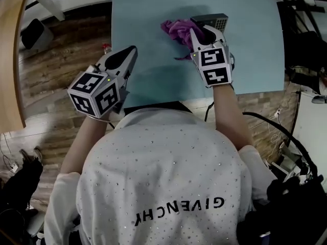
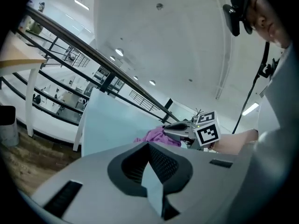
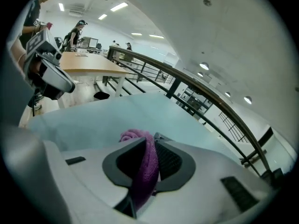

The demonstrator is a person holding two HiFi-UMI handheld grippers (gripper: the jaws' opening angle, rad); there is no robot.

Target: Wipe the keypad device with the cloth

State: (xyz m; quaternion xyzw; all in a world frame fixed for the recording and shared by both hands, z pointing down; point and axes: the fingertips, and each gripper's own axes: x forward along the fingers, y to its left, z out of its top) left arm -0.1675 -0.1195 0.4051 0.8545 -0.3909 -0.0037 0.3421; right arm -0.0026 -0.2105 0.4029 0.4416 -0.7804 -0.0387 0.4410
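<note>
Right gripper (image 1: 203, 33) clamps the purple cloth (image 1: 176, 29) beside the keypad device (image 1: 212, 20). Left gripper (image 1: 130, 52) fingers are closed together, empty, over the table (image 1: 153, 80).

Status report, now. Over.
Right gripper shut on crumpled purple cloth, beside dark grey keypad device. Left gripper shut, empty, at blue table's left edge. Nothing blocking.

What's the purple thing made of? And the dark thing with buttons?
The purple cloth looks like soft, fuzzy fabric, maybe microfibre: it crumples where the right tool pinches it. The keypad device looks like hard, matte dark plastic with rows of small keys; it's partly hidden.
</note>
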